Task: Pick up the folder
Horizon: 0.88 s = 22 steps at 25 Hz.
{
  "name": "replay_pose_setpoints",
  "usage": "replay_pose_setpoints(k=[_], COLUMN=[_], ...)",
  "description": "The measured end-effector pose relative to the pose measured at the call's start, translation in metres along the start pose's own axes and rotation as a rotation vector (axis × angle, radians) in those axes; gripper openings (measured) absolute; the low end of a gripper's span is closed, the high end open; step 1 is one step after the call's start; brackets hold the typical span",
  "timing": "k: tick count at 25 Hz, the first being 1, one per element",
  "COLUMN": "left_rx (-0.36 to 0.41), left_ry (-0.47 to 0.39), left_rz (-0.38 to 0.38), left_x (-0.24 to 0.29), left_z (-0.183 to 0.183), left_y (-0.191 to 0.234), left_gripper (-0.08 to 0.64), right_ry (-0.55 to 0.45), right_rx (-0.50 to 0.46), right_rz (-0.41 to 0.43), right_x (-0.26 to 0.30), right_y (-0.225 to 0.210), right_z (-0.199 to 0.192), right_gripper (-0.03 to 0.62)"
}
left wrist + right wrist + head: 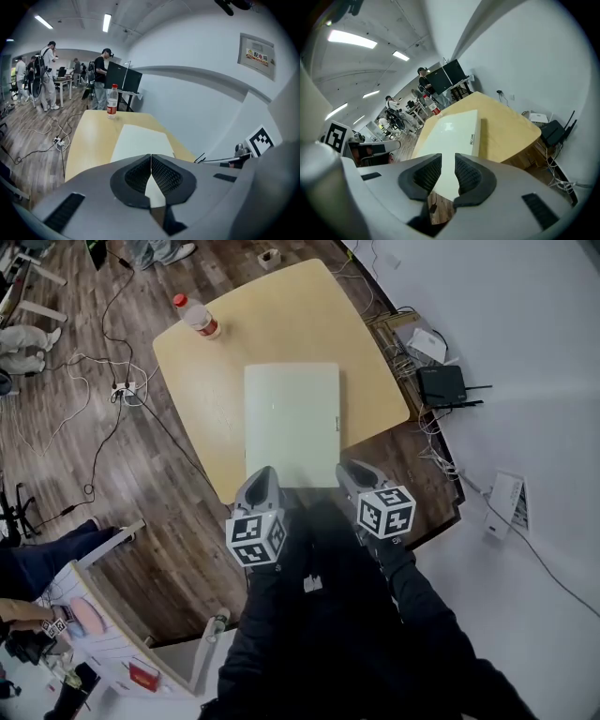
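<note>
A white folder point(292, 423) lies flat in the middle of the light wooden table point(211, 381), its near edge close to the table's front edge. Both grippers hang just short of that near edge, above the person's dark trousers. My left gripper point(263, 476) is at the folder's near left corner; in the left gripper view its pads point(161, 176) meet with nothing between them, and the folder point(140, 140) lies ahead. My right gripper point(353, 471) is at the near right corner. Its jaws point(447, 165) stand slightly apart and empty, pointing along the folder point(452, 133).
A plastic bottle point(197, 317) with a red cap stands at the table's far left corner. Cables and a power strip point(124, 390) lie on the wooden floor to the left. A black router point(441, 385) and wires sit to the table's right. People point(101, 77) stand far behind.
</note>
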<state>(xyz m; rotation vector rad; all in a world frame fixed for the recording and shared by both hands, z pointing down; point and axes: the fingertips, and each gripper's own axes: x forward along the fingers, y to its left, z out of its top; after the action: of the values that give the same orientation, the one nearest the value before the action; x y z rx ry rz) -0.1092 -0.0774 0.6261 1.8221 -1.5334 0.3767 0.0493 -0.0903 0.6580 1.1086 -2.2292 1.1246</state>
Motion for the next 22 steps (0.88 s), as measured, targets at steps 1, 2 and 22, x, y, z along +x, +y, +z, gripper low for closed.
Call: replay_pose_setpoints(k=[1, 2, 22], left_rx=[0.0, 0.0, 0.006], left_ry=[0.008, 0.015, 0.094], left_rz=[-0.001, -0.003, 0.006], left_x=[0.005, 0.01, 0.035], left_z=[-0.003, -0.005, -0.03], left_y=[0.001, 0.003, 0.019], left_gripper=[0.034, 0.034, 0.034], right_ry=[0.006, 0.013, 0.21], right_rx=[0.02, 0.041, 0.393], right_rz=[-0.003, -0.005, 0.254], right_x=[0.005, 0.009, 0.073], right_y=[-0.007, -0.013, -0.038], right_z=[-0.004, -0.009, -0.081], right_gripper=[0.106, 0.119, 0.362])
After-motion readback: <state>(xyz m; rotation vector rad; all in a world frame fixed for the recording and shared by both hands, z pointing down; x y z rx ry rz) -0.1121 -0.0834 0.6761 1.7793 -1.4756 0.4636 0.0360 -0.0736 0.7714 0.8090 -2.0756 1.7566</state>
